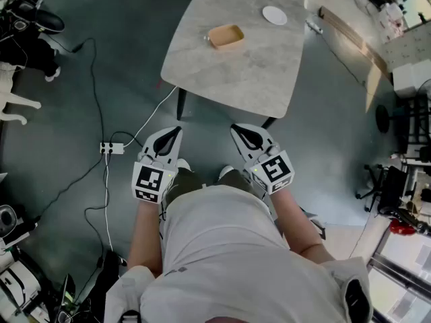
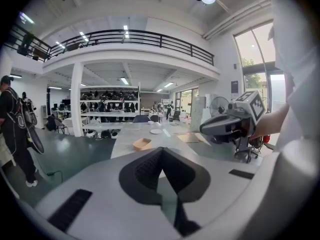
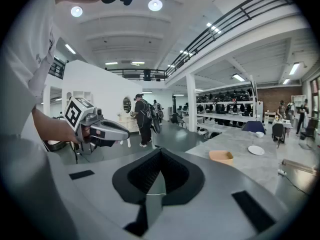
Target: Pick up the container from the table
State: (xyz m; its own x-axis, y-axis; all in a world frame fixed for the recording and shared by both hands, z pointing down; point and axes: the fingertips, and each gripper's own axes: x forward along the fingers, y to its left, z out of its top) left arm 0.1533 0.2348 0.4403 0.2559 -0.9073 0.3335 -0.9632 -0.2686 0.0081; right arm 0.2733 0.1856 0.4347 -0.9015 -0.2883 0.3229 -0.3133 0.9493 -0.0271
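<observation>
A shallow tan container sits on the grey stone table, toward its far side. It shows small and distant in the left gripper view and the right gripper view. My left gripper and right gripper are held side by side over the floor, just short of the table's near edge and well back from the container. Both have their jaws together with nothing between them. Each gripper appears in the other's view: the right gripper and the left gripper.
A white plate lies beyond the container. A power strip and cables trail over the floor at left. Flat cardboard lies right of the table, and an office chair stands at right. People stand off to the left.
</observation>
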